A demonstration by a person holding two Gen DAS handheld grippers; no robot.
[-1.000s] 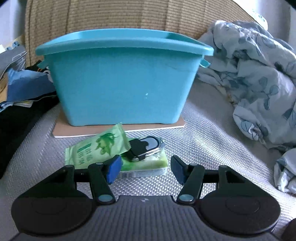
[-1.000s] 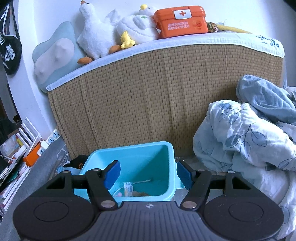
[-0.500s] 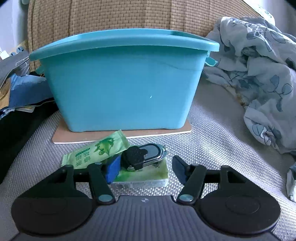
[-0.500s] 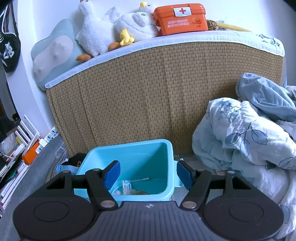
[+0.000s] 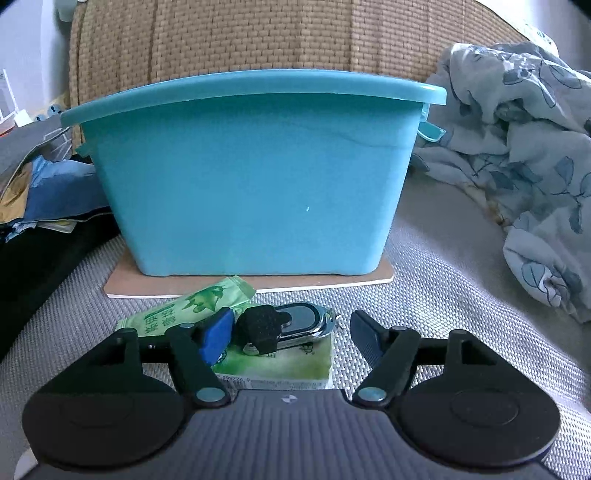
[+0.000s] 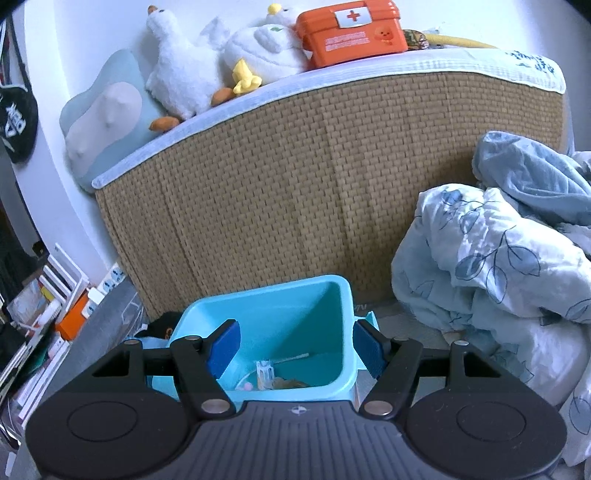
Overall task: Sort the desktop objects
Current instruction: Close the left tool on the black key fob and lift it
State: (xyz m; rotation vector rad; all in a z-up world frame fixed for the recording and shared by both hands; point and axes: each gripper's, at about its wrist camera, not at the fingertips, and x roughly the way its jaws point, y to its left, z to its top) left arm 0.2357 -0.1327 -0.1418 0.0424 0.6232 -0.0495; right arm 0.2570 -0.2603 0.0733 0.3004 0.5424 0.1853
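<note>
A silver key fob (image 5: 300, 325) with a black textured clip lies on top of a green tissue pack (image 5: 280, 363), and both sit between the spread fingers of the left gripper (image 5: 291, 334). That gripper's jaws stand apart with nothing clamped; the left blue pad (image 5: 216, 334) is just beside the fob's black end, and whether it touches cannot be told, while the right pad (image 5: 364, 334) is clear of the fob's silver end. A green sachet (image 5: 195, 308) with printed leaves lies partly under the left pad, slanting away toward the far left. Straight ahead of the fingers stands a teal plastic bin (image 5: 255, 177) on a thin tan board (image 5: 122, 286), all resting on a grey woven surface (image 5: 443, 295). A crumpled leaf-print blanket (image 5: 524, 155) is heaped off to the right.

The right gripper (image 6: 293, 349) hangs above the same bin (image 6: 280, 314), looking down into it, its jaws parted and gripping nothing. Between its fingers, on the bin floor, lie a few small items, too small to name. Beyond it rises a woven rattan panel (image 6: 314, 184), topped by plush geese (image 6: 184, 77) and an orange first-aid box (image 6: 351, 31).
</note>
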